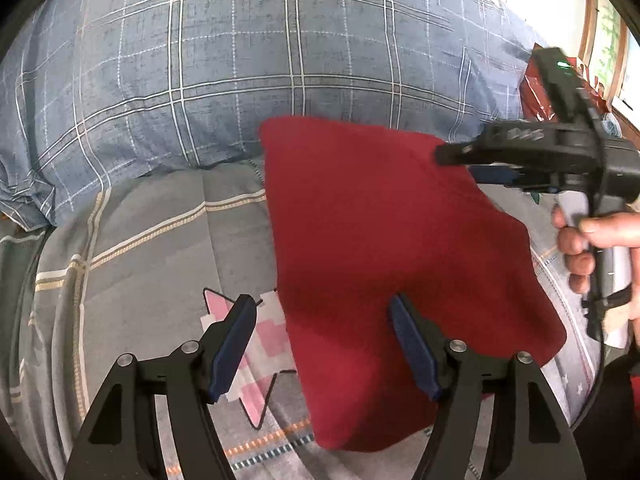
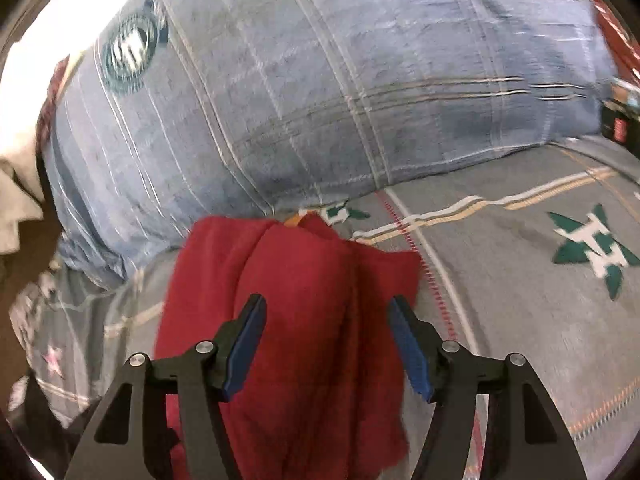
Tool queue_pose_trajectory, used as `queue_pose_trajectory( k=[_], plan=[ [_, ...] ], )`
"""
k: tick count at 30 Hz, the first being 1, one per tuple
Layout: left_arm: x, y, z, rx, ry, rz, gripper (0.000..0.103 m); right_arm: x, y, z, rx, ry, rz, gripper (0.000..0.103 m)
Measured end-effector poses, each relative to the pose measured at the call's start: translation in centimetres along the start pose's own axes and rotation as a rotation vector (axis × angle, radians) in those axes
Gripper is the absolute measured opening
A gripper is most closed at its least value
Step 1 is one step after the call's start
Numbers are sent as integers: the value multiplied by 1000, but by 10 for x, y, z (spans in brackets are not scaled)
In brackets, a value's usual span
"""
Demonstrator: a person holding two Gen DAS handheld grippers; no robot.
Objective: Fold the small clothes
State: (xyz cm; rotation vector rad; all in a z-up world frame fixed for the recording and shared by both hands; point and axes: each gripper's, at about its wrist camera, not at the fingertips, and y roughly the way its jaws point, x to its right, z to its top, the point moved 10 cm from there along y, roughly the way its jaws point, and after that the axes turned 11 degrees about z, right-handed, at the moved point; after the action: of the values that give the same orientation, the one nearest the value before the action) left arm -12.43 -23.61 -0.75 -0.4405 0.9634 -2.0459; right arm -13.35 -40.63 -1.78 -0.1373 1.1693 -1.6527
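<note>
A dark red garment point(image 1: 380, 240) lies folded flat on the grey bedspread point(image 1: 140, 240). My left gripper point(image 1: 320, 304) stands open above its near left edge; the right pad is over the cloth and the left pad over the bedspread. My right gripper point(image 1: 460, 162), held by a person's hand point(image 1: 580, 248), hovers at the garment's far right corner. In the right wrist view that gripper point(image 2: 327, 302) is open over the red garment point(image 2: 300, 280), which shows a few lengthwise creases. Neither pair of pads presses on the cloth.
A large blue plaid pillow point(image 1: 240, 60) fills the back of the bed point(image 2: 320, 80). The grey bedspread point(image 2: 520, 280) carries green and pink star prints. A red bag point(image 1: 536, 88) sits at the far right. Pale fabric point(image 2: 16, 200) lies at the left edge.
</note>
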Motion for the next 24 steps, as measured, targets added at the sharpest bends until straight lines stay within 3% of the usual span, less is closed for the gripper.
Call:
queue_pose_trajectory(
  k=[1, 2, 3, 6, 7, 10, 15, 16, 17, 19, 21, 23, 24],
  plan=[
    [0, 2, 0, 0, 2, 1, 70, -3, 8, -1, -25, -26, -4, 59],
    [1, 2, 0, -1, 6, 1, 70, -3, 17, -2, -47, -56, -33, 45],
    [2, 3, -1, 0, 8, 0, 70, -4, 24, -4, -61, -79, -50, 38],
    [3, 2, 2, 6, 7, -1, 70, -10, 29, 2, -42, -155, -85, 21],
    [3, 2, 2, 7, 4, -2, 70, -14, 26, 8, -25, -191, -104, 10],
    [3, -1, 5, 19, -6, -6, 70, -23, 20, 20, 10, -235, -110, 9],
    [9, 2, -2, 1, 31, -12, 70, -8, 42, 8, -49, -261, -197, 10],
    [10, 3, -2, -2, 35, -13, 70, -6, 37, 7, -35, -250, -200, 13],
    [10, 2, -2, -2, 33, -12, 70, -6, 31, 7, -22, -234, -206, 27],
    [10, 2, -1, -2, 28, -15, 70, -6, 12, 5, -4, -183, -217, 34],
    [10, 3, 0, -5, 23, -23, 71, -22, -10, -2, 24, -179, -148, 35],
    [11, 6, -1, -11, 13, -36, 72, -37, -21, -16, 26, -210, -87, 47],
    [11, 7, -1, -17, 5, -47, 73, -40, -21, -25, 7, -227, -77, 48]
  ],
)
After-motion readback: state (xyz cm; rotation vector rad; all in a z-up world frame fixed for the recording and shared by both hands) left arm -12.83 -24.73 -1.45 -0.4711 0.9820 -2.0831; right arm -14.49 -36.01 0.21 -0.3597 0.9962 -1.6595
